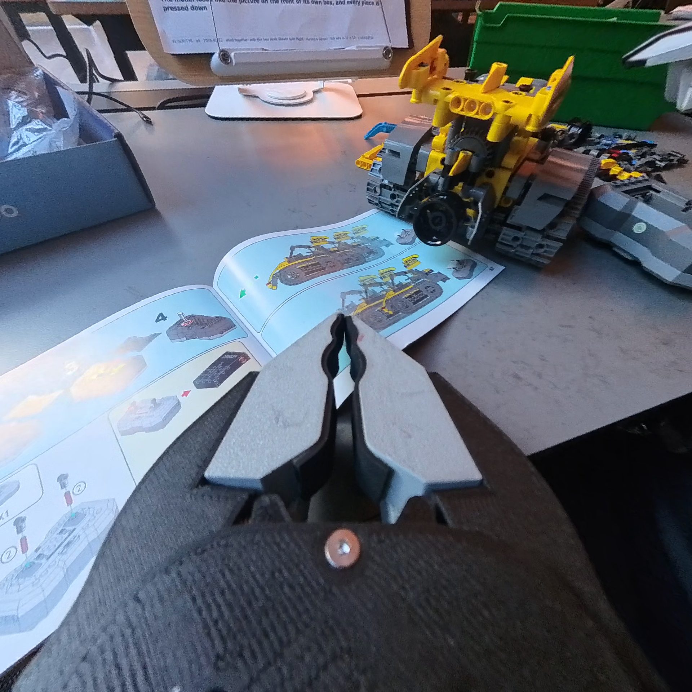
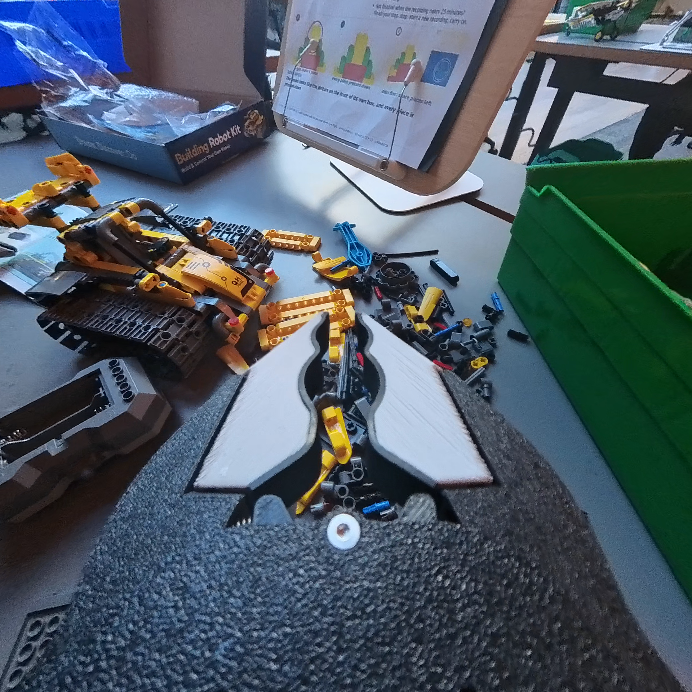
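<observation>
The left claw is held clenched, empty, above the instruction booklet, while the right claw, parted, is hung over loose pieces.

Grey table: booklet, tracked model, loose pieces.

One tracked yellow model stands by one open instruction booklet, one green bin, one blue box, one paper stand, one grey housing and one blue tool; the loose pieces beside the model are too many to count.
</observation>
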`<state>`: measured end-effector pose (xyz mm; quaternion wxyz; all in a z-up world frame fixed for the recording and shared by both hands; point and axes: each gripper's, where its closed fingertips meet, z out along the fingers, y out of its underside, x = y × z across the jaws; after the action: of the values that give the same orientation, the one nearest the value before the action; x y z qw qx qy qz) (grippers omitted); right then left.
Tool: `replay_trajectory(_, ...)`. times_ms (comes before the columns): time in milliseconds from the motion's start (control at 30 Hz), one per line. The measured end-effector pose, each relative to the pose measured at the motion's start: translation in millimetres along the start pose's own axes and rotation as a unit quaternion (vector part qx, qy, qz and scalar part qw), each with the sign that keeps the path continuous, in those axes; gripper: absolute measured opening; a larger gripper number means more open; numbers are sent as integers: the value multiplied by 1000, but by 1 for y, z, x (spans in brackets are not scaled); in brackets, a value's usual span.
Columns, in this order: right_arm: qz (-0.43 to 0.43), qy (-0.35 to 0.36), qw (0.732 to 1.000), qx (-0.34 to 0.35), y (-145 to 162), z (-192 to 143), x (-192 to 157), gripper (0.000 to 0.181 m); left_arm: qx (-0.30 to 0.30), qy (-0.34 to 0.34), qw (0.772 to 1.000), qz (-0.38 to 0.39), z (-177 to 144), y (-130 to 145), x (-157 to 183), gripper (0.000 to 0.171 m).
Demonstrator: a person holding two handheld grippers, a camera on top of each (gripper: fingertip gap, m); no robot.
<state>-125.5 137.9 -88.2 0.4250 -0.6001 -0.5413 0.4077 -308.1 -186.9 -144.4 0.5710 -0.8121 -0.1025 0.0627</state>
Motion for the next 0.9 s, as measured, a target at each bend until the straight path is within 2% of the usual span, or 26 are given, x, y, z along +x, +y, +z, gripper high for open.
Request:
replay_trajectory(300,-14,8,1000,2,4,-2,-1,14,-3,-4,1000,0,2,0,-1,0)
replay_trajectory(733,-76,29,995,52,7,-47,-9,13,-26,-24,999,-15,4,2,-1,0)
replay_trajectory(767,-85,36,994,56,9,-50,-9,13,-18,-12,999,-36,1,-3,6,0)
replay_trajectory(833,-101,43,992,68,7,-59,-10,12,32,30,997,-68,-14,-32,29,0)
replay_trajectory(900,-120,54,987,88,0,-68,-10,12,75,37,994,-66,-32,-62,45,0)
